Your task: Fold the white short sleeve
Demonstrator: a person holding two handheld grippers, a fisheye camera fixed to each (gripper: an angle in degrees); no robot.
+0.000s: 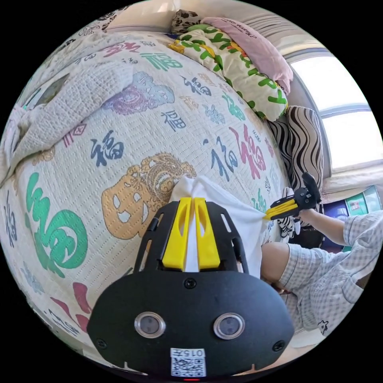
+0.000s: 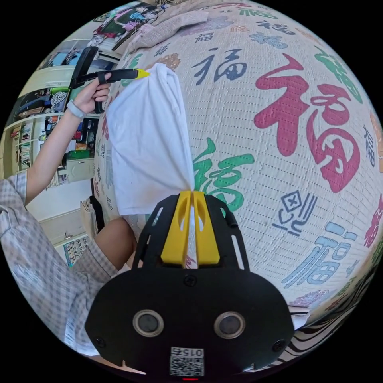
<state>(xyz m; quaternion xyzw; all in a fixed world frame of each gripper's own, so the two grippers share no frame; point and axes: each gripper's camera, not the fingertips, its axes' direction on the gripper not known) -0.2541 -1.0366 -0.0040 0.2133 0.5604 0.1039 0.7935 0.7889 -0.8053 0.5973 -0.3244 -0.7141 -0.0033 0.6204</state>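
**White tee held taut between two grippers, fold not yet laid down**

Nearest the lens in the left gripper view is the left gripper (image 1: 190, 203), a black body with two yellow jaws, low in the centre of the frame; its jaws are closed almost together with white cloth pinched between them. In the right gripper view the right gripper (image 2: 190, 195) sits in the same low-centre spot, its yellow jaws likewise nearly closed on a bunched corner of cloth; each gripper also appears in the other's view, at centre right and upper left.

The white short-sleeve shirt (image 2: 149, 143), a plain thin cotton garment, hangs stretched between the two grips over the near edge of the bed; in the right gripper view it runs from lower centre up to the upper left, so its long axis lies along the line between the grippers, with its loose edge drooping toward the left of the frame.

As I judge it, the task is at an early or middle stage: the shirt is gathered and lifted, not spread flat; no neat folded stack is visible; laying it down and making the remaining folds is left.

Around it lies the cream quilted bedspread (image 2: 279, 199) printed with large coloured characters; the person's checked sleeve (image 2: 36, 255) fills the lower left.
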